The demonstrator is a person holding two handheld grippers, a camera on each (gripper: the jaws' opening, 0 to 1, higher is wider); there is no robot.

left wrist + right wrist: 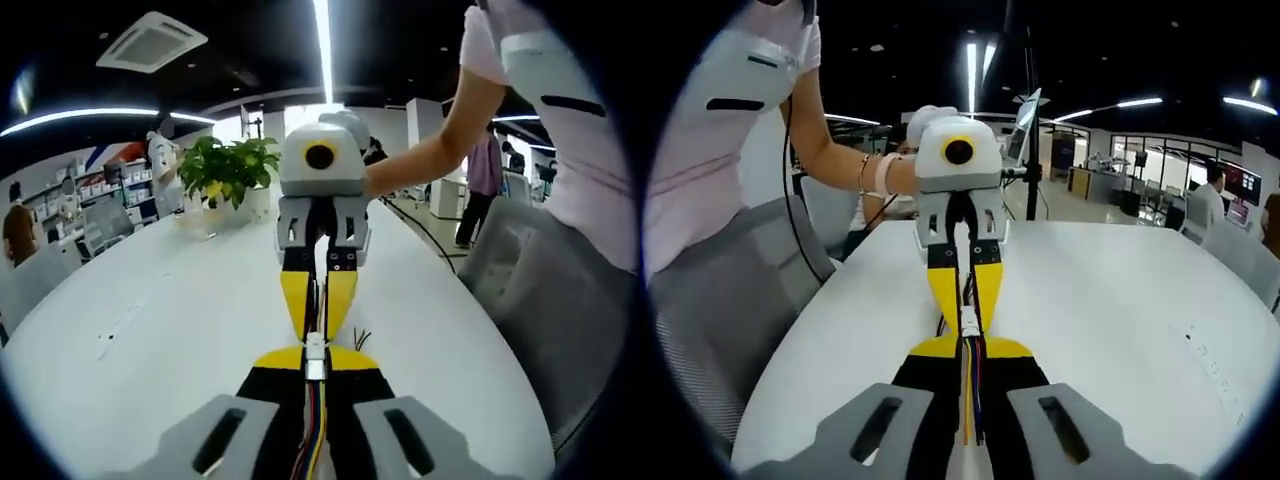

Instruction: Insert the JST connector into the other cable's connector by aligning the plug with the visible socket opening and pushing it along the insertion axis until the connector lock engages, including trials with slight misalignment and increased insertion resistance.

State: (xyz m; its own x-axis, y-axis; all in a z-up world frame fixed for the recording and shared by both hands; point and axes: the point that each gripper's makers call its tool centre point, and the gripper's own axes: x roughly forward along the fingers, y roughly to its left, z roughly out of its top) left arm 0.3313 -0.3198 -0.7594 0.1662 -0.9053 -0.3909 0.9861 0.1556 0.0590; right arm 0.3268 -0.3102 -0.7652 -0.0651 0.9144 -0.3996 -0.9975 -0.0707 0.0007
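Over a white table (150, 320) my two grippers meet tip to tip. My left gripper (315, 352) rises from the bottom of the left gripper view, shut on a multicoloured ribbon cable (314, 430) that ends in a small white JST connector (315, 357). My right gripper (318, 335) faces it from above, with its yellow fingers (296, 300) closed on the other cable. In the right gripper view, my right gripper (968, 345) is shut on coloured wires (970, 400). The white connector (969, 323) sits between it and the left gripper (967, 312). The plug and socket touch in line; I cannot tell whether the lock holds.
A potted plant (230, 170) stands at the far end of the table. A grey chair (540, 290) is beside the table's edge, next to a person in a pink shirt (730, 90) who holds the grippers. A black stand (1030, 150) rises behind. Other people stand farther off.
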